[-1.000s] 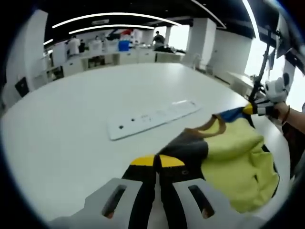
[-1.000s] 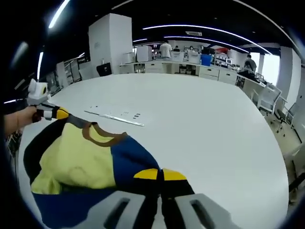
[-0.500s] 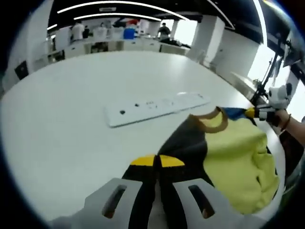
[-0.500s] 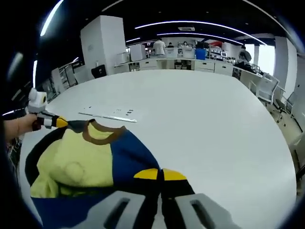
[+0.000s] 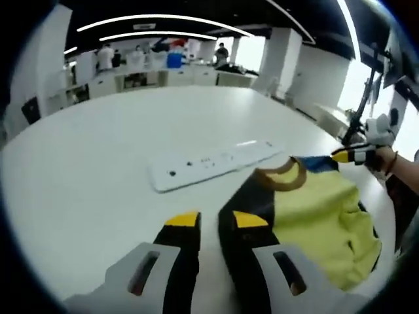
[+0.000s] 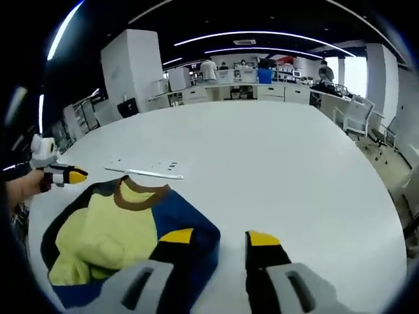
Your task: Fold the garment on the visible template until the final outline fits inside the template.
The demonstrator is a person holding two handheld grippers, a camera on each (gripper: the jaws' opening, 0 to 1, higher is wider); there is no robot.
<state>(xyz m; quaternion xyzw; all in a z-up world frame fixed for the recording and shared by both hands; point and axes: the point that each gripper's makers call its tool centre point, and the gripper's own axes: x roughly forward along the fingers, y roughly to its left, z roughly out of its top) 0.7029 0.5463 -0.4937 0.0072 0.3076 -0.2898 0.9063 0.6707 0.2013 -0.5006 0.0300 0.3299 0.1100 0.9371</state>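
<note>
Lying on the white table (image 5: 85, 176) is a yellow and navy garment (image 5: 314, 216) with a brown collar (image 5: 283, 175), bunched and partly folded. Left gripper view: left gripper (image 5: 216, 221) low over the table, jaws apart with a clear gap, yellow tips showing, nothing between them. The right jaw sits at the garment's dark edge; contact with the cloth can't be told. A flat white strip with small dark marks (image 5: 209, 163) lies on the table just beyond the garment, near the collar. At the far side of the garment the right gripper (image 5: 350, 156) shows its yellow-black tip at the blue corner, with a person's hand (image 5: 386, 160) behind it.

Right gripper view: right gripper (image 6: 219, 239) also has jaws spread wide, empty. Its left jaw is over or against the navy edge of the garment (image 6: 118, 229), its right jaw over bare table (image 6: 294, 170). The collar (image 6: 139, 195) points away toward the white strip (image 6: 147, 171). The left gripper (image 6: 65, 176) sits at the garment's far left corner, held by a hand (image 6: 23, 186). Office desks and people stand in the background, well apart from the table.
</note>
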